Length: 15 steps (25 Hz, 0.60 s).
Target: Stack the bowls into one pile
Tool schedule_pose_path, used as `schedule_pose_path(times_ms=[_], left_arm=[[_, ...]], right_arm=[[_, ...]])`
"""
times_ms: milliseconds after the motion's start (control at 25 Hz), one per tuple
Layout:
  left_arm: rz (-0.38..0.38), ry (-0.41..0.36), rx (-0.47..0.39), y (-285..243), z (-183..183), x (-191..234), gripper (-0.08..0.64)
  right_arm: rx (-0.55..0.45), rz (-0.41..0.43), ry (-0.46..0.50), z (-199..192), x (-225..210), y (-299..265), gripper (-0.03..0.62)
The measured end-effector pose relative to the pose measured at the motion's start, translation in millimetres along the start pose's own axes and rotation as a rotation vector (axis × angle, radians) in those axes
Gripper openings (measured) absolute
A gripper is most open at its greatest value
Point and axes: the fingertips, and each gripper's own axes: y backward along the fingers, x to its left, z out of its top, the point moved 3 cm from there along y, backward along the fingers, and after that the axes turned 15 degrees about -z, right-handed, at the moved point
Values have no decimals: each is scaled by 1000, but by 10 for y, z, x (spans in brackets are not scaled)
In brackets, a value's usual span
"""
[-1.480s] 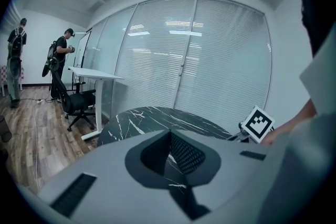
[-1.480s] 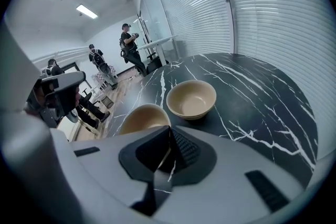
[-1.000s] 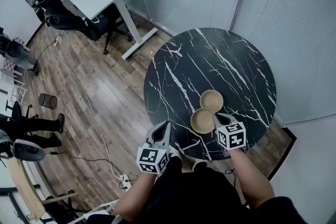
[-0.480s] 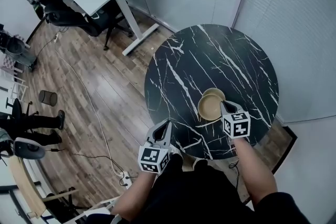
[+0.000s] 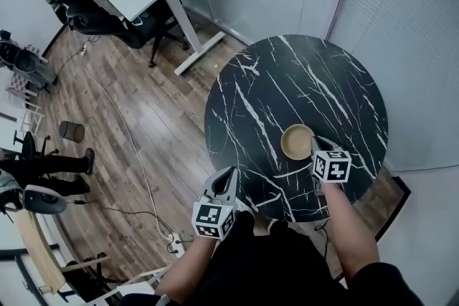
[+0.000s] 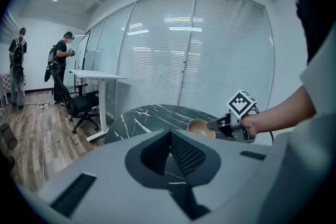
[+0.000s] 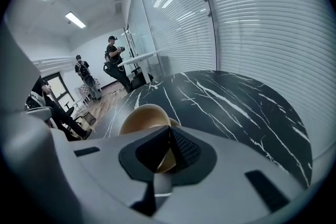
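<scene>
The right gripper is clamped on the near rim of a tan bowl, jaws nearly together with the thin wall pinched between them. Just behind and under it, a sliver of a second bowl peeks out. From the head view the two read almost as one, so the held bowl sits over or in the other, on the near right of the black marble table. Whether it is fully seated cannot be told. This looks like the stacking step; next it likely needs levelling, settling, then a clean release. The left gripper waits at the table's near edge, jaws together, empty.
</scene>
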Motion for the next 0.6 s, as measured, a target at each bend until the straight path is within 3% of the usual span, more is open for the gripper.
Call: schedule_pose_path(times_ms=[600], left_arm=[[-10,-38,23,-106,35,-27,14]], right_arm=[[14,-29,33,-87,-94,-184,34]])
